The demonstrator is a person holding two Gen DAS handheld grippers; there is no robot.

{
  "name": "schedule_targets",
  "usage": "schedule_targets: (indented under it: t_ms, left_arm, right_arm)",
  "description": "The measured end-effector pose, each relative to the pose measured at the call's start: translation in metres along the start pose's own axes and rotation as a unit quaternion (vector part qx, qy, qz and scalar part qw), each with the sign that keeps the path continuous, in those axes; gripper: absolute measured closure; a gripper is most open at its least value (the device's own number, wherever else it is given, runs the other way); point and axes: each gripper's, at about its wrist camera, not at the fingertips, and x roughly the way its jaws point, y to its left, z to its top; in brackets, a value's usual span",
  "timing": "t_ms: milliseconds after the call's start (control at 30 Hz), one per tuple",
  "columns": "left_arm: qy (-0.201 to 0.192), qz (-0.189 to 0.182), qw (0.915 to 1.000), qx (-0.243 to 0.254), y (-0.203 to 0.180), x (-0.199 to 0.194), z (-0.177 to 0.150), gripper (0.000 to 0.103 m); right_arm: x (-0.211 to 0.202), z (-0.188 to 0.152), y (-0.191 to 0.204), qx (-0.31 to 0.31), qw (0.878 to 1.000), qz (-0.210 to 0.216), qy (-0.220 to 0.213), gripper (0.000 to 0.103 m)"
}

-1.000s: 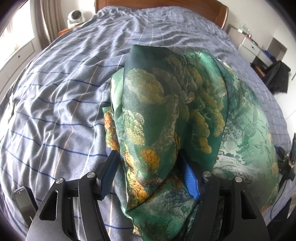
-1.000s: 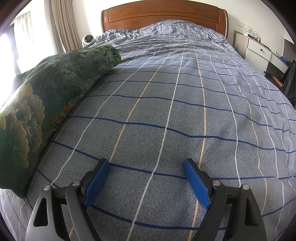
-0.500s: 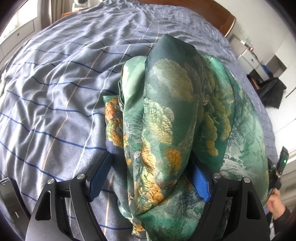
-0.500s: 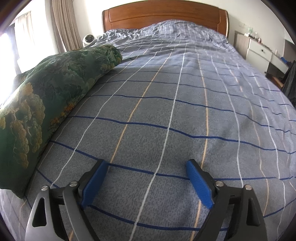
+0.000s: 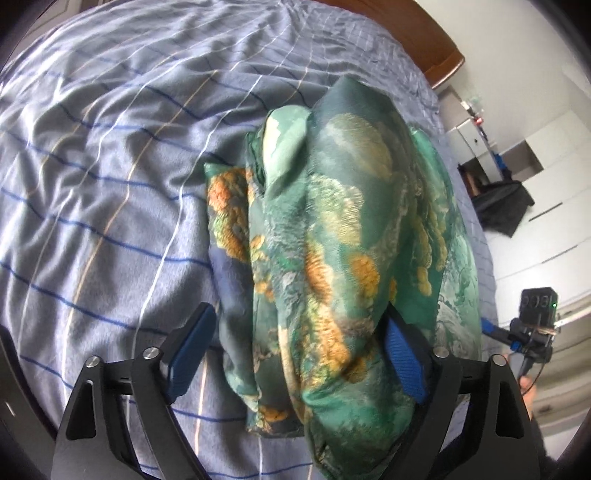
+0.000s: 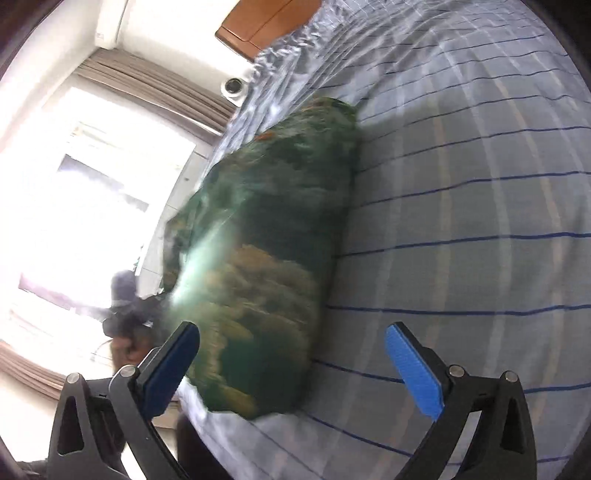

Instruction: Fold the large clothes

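A large green garment with orange and gold print [image 5: 332,236] lies bunched and folded on the blue checked bedspread [image 5: 103,192]. My left gripper [image 5: 295,347] is open, its blue pads wide apart on either side of the garment's near end; the cloth drapes between them and over the right pad [image 5: 404,362]. In the right wrist view the garment [image 6: 266,258] is blurred. My right gripper [image 6: 291,365] is open and empty, hovering at the garment's near end, left pad [image 6: 170,369] beside it.
A wooden headboard [image 5: 424,33] stands at the far end of the bed. A white dresser and dark clothing [image 5: 498,199] sit to the right. A bright window with curtains [image 6: 96,184] and a small white fan [image 6: 232,86] are on the left.
My right gripper has swung sharply left and rolled, now facing the garment's near end. My left gripper has tilted and stayed open around the cloth.
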Motion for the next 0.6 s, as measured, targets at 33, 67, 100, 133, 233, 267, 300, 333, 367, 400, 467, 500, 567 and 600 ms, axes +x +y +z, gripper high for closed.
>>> schedule_targets:
  t_ms: [33,67,100,133,233,267,300,333,367,400,467,500,567,600]
  left_arm:
    - [0.001,-0.003,1.0000,-0.004,0.003,0.000,-0.002,0.010]
    - [0.002,-0.003,1.0000,-0.007,0.004,0.001,-0.004,0.008]
    - [0.003,0.000,0.9999,-0.010,0.003,0.003,-0.004,0.004]
    - [0.003,0.001,0.9999,-0.012,0.005,0.005,-0.006,0.003]
    - [0.003,0.007,0.9998,-0.017,0.010,0.012,-0.005,0.000]
    - [0.006,0.009,0.9998,-0.019,0.011,0.015,-0.005,0.000]
    - [0.010,0.013,0.9996,-0.022,0.012,0.019,-0.005,0.000]
    - [0.012,0.013,0.9995,-0.025,0.014,0.021,-0.003,0.000]
    - [0.012,0.013,0.9995,-0.026,0.014,0.023,-0.003,0.000]
    - [0.014,0.012,0.9995,-0.026,0.014,0.024,-0.002,0.000]
    - [0.020,0.001,0.9993,-0.031,0.016,0.028,-0.001,0.000]
    - [0.025,-0.012,0.9987,-0.042,0.019,0.030,-0.001,0.000]
    - [0.031,-0.035,0.9967,-0.066,0.023,0.036,-0.003,0.000]
    - [0.032,-0.040,0.9959,-0.075,0.025,0.038,-0.004,0.001]
  right_arm:
    - [0.008,0.001,0.002,0.000,1.000,0.012,0.006,0.000]
    - [0.016,0.000,0.002,0.006,1.000,0.024,0.009,0.000]
    - [0.024,0.000,0.000,0.013,0.999,0.035,0.013,0.000]
    - [0.033,0.000,0.000,0.018,0.999,0.041,0.018,0.000]
    - [0.061,0.001,0.002,0.022,0.998,0.045,0.031,0.000]
    - [0.073,0.001,0.003,0.024,0.998,0.041,0.045,0.000]
    - [0.083,0.001,0.005,0.022,0.998,0.033,0.054,0.000]
    - [0.093,0.002,0.007,0.016,0.998,0.031,0.060,0.000]
    - [0.099,0.003,0.010,0.005,0.998,0.035,0.052,0.000]
    - [0.100,0.003,0.014,-0.007,0.999,0.033,0.043,0.000]
    - [0.107,0.007,0.023,-0.031,0.998,0.024,0.044,0.000]
    - [0.113,0.012,0.021,-0.022,0.998,0.027,0.057,0.000]
    - [0.118,0.018,0.013,0.010,0.996,0.041,0.080,0.000]
    - [0.118,0.020,0.015,0.011,0.996,0.038,0.079,0.000]
